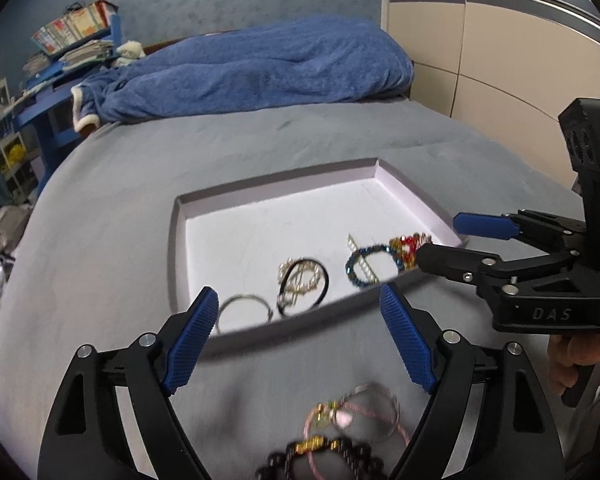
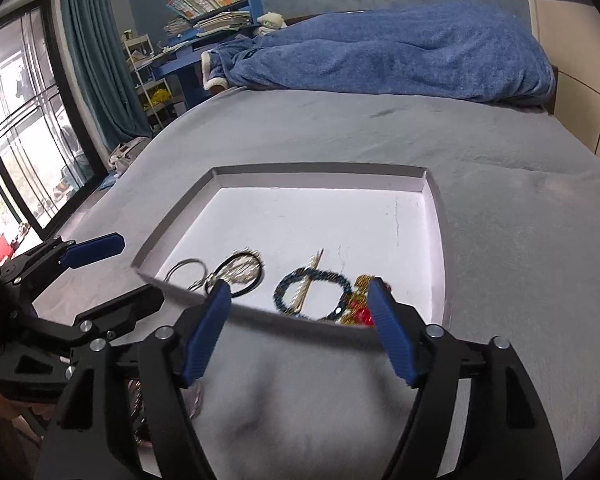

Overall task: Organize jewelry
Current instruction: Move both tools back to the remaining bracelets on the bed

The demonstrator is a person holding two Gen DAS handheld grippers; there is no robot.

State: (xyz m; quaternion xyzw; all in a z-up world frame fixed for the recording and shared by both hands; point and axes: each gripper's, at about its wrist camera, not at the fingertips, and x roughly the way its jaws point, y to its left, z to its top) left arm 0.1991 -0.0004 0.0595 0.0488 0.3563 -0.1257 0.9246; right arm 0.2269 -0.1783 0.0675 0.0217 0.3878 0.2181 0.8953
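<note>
A shallow white tray [image 1: 276, 180] [image 2: 320, 170] lies on the grey bed. Along its near side lie a silver ring [image 1: 242, 312] [image 2: 186, 272], a black hair tie with a pearl clip [image 1: 304, 280] [image 2: 240, 272], a blue beaded bracelet [image 1: 374, 266] [image 2: 312, 292] and a red-and-gold piece [image 1: 410, 246] [image 2: 358, 312]. My left gripper [image 1: 298, 289] [image 2: 140, 268] stands open over the tray's near rim, holding nothing. The right gripper [image 2: 298, 283] [image 1: 438, 240] is open too, by the near right corner. On the bed below lie a pink cord bracelet [image 1: 340, 416] and a black bead bracelet [image 1: 324, 460].
A blue blanket [image 1: 260, 68] is heaped at the far end of the bed. Blue shelves with papers [image 1: 60, 60] stand at the back left, a wardrobe [image 1: 500, 40] to the right, and a window with a curtain [image 2: 20, 120] to the left. A hand [image 1: 576, 360] holds the right gripper.
</note>
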